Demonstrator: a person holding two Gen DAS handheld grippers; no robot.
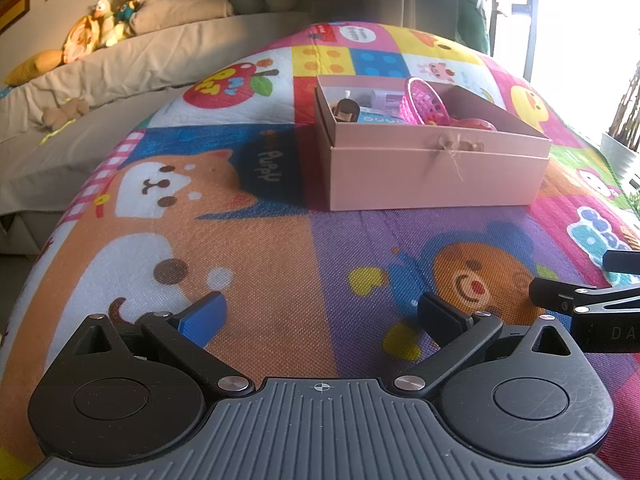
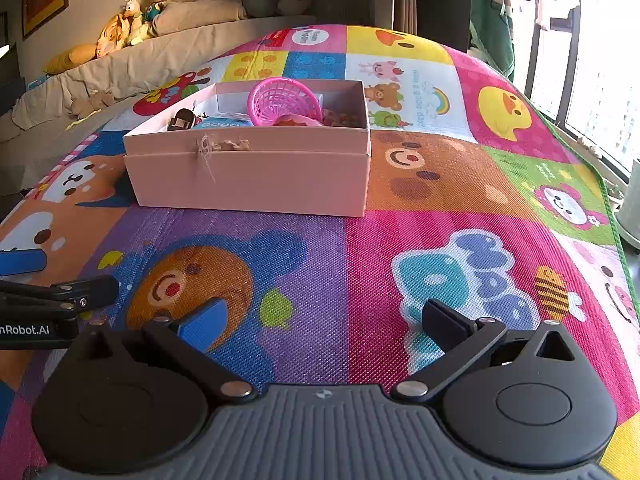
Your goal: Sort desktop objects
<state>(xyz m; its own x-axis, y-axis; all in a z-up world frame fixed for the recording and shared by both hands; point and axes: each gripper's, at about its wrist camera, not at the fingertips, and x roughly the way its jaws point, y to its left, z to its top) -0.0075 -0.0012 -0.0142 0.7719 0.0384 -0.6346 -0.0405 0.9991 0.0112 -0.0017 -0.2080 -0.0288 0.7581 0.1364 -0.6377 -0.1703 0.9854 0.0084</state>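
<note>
A pink cardboard box [image 1: 436, 172] [image 2: 256, 180] stands on the colourful play mat [image 1: 260, 248] [image 2: 360, 264], a string bow on its front wall. Inside lie a pink plastic basket [image 1: 424, 100] [image 2: 286, 98], a brown toy [image 1: 346, 111] [image 2: 182, 119], a blue-and-white carton [image 2: 224, 123] and other small items. My left gripper [image 1: 322, 312] hovers low over the mat, well short of the box, open with nothing between its fingers. My right gripper [image 2: 326, 320] is also open and empty, beside the left one. Each gripper's fingers show at the edge of the other's view.
A beige sofa [image 1: 120, 64] [image 2: 132, 60] with cushions and stuffed toys [image 1: 116, 16] [image 2: 140, 16] runs along the mat's far left. A bright window [image 2: 592, 92] and a grey pot [image 2: 632, 208] border the right side. Hanging clothes [image 2: 492, 28] stand behind the mat.
</note>
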